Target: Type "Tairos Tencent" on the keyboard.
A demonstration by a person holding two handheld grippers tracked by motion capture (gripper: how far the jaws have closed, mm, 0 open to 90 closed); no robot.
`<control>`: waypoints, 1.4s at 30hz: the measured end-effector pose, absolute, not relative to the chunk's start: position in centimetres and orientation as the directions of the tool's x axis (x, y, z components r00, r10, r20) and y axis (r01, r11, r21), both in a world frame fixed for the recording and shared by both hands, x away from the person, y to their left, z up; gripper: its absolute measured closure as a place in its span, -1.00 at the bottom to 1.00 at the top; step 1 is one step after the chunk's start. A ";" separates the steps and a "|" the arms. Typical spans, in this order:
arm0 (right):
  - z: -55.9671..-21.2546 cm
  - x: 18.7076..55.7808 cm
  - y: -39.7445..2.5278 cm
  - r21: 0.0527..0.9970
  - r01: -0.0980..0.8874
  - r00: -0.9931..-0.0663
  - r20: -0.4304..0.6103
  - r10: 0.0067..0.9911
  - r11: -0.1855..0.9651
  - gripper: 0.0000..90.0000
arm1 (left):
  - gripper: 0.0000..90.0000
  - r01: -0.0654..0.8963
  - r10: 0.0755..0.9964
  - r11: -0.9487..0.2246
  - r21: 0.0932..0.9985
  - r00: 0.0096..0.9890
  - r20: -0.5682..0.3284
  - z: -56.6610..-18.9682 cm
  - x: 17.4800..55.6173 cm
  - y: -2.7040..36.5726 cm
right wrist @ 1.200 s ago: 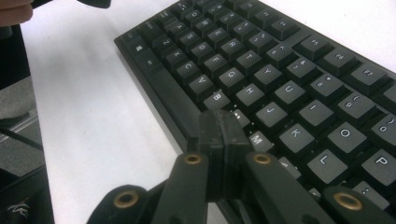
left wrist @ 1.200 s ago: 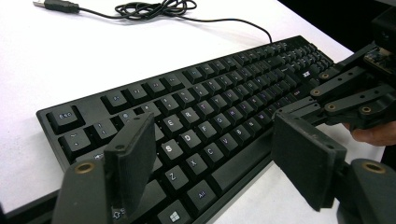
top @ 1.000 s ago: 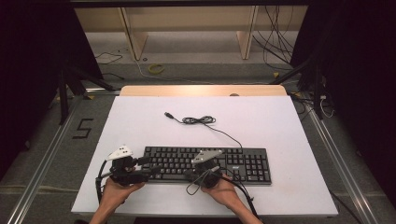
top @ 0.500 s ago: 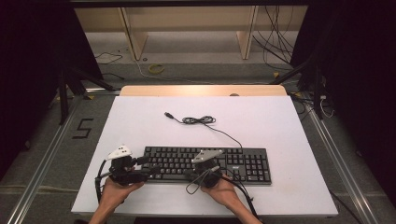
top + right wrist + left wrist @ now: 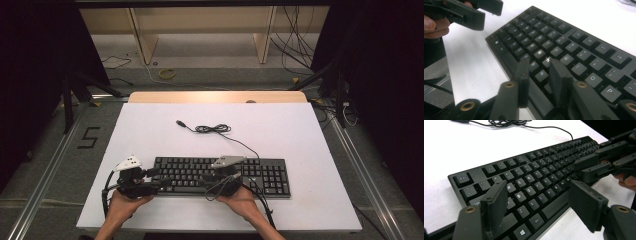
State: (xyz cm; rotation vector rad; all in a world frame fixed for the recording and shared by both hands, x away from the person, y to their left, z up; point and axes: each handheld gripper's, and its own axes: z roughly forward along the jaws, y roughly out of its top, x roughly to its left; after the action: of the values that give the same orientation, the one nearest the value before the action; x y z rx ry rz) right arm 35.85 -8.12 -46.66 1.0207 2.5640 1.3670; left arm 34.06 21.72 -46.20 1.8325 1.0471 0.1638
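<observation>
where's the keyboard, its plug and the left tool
keyboard [image 5: 270,175]: high view, number pad.
plug [image 5: 181,123]: high view, cable's free end.
left tool [image 5: 537,203]: left gripper view, midway between its open jaws.

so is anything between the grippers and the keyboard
Nothing visible. The left gripper hangs open over the keyboard at its left end, the right gripper over the middle keys, jaws slightly apart.

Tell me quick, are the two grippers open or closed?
Left gripper: open wide, holding nothing, over the black plastic keyboard.
Right gripper: partly open, holding nothing.
</observation>
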 end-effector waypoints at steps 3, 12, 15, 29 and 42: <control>-46.5 36.1 -8.2 0.758 0.531 -0.774 0.252 0.581 0.379 0.35 | -0.28 0.588 0.721 -0.152 0.794 0.616 -0.318 -46.2 34.1 21.8; -46.1 36.7 -8.2 0.765 0.533 -0.775 0.269 0.572 0.363 0.04 | -0.18 0.601 0.736 -0.173 0.780 0.606 -0.303 -46.4 34.2 21.8; -46.1 36.9 -8.1 0.762 0.536 -0.771 0.266 0.579 0.362 -0.02 | -0.12 0.601 0.739 -0.183 0.778 0.605 -0.294 -46.4 34.2 21.7; -45.9 37.7 -7.1 0.771 0.511 -0.780 0.230 0.582 0.380 0.20 | 0.51 0.603 0.743 -0.254 0.756 0.622 -0.247 -46.4 34.1 21.7; -46.2 38.6 -5.2 0.757 0.502 -0.790 0.205 0.578 0.418 0.83 | 0.95 0.613 0.749 -0.291 0.735 0.623 -0.224 -46.6 34.2 21.9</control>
State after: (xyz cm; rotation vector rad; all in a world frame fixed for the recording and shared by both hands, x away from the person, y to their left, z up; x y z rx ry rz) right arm 38.58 -5.23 -46.24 0.9815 2.5710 1.3249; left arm 34.16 21.85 -46.62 2.0067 1.0701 0.2051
